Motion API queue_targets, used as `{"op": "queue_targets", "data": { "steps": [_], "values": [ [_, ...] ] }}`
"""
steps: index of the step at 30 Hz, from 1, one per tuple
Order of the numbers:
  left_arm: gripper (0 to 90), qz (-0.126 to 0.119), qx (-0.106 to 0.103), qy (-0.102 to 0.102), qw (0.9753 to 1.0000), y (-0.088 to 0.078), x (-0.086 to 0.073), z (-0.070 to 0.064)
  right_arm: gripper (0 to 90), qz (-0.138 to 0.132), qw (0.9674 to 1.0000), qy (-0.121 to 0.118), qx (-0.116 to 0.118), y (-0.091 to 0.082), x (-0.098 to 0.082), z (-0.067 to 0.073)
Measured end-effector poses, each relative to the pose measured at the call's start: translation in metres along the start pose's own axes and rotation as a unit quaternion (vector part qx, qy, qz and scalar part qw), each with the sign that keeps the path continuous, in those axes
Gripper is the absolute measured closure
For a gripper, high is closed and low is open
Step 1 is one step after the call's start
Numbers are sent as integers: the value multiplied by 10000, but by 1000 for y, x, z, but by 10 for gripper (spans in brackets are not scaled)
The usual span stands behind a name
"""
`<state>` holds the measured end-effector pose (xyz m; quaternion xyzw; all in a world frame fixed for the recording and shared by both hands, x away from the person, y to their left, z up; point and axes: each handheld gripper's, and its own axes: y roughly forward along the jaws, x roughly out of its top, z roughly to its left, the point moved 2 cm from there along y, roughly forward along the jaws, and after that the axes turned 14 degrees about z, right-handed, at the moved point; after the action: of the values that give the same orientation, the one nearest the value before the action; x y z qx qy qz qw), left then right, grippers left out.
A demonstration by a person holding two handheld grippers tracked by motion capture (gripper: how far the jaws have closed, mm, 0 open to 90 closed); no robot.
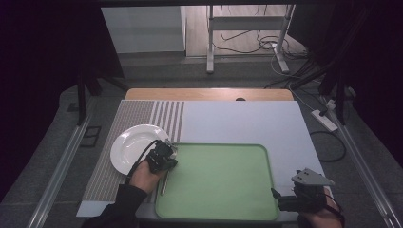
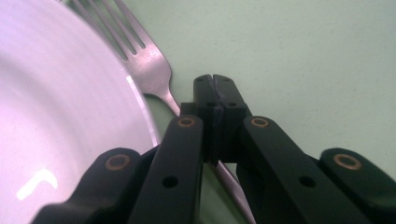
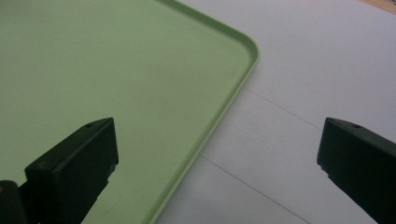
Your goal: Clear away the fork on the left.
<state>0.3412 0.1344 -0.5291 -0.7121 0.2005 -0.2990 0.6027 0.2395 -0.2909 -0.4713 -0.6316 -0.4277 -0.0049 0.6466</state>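
In the high view, the left tool (image 1: 164,154) is seen at the lower left of centre, held over the left edge of the green tray (image 1: 247,199), just beside the white plate (image 1: 130,142). Its jaws are pressed together on the handle of a metal fork (image 2: 152,65); in the left gripper view the handle is seen passing between the closed tips, with the tines lying against the plate's (image 2: 60,116) rim at the upper left of the frame and the tray surface (image 2: 303,60) to the right. In the high view, the fork's handle (image 1: 164,185) is seen slanting down from the tool along the tray's left edge. The plate rests on a striped placemat (image 1: 138,114) at the left of the bench (image 1: 247,121).

The right tool (image 1: 280,199) is held at the lower right of the high view, at the tray's lower right corner. Its jaws are spread wide with nothing between them; in the right gripper view a tray corner (image 3: 250,46) and the pale bench surface (image 3: 303,70) are seen between them.
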Motion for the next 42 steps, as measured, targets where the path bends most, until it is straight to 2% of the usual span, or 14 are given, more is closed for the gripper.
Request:
{"op": "queue_targets", "data": {
  "steps": [6,11,15,16,20,22,25,33,37,42],
  "values": [
    [861,-54,-68,24,10000,0,-2,1,0,6,10000,-7,-3,0,0,0],
    [787,-317,-224,419,9984,-4,-1,-7,0,8,10000,4,3,0,0,0],
    [710,-467,-195,498,9975,-9,-1,-14,0,8,10000,5,5,0,0,0],
    [674,-469,-160,543,9973,-10,-1,-14,0,7,10000,-2,2,0,0,0],
    [640,-677,-273,560,9958,-15,-4,-12,0,4,10000,-5,4,0,0,0],
    [569,-848,-260,589,9943,-18,-6,-10,0,5,10000,4,6,0,0,0],
    [471,-1052,-323,550,9924,-22,-10,-7,0,1,10000,8,10,0,0,0],
    [280,-1328,-567,259,9892,-27,-21,5,0,-3,10000,5,14,0,0,0],
    [201,-1412,-615,199,9879,-30,-25,8,0,-9,10000,7,11,0,0,0],
    [123,-1483,-644,244,9865,-34,-30,8,0,-15,10000,8,10,0,0,0]
  ]
}}
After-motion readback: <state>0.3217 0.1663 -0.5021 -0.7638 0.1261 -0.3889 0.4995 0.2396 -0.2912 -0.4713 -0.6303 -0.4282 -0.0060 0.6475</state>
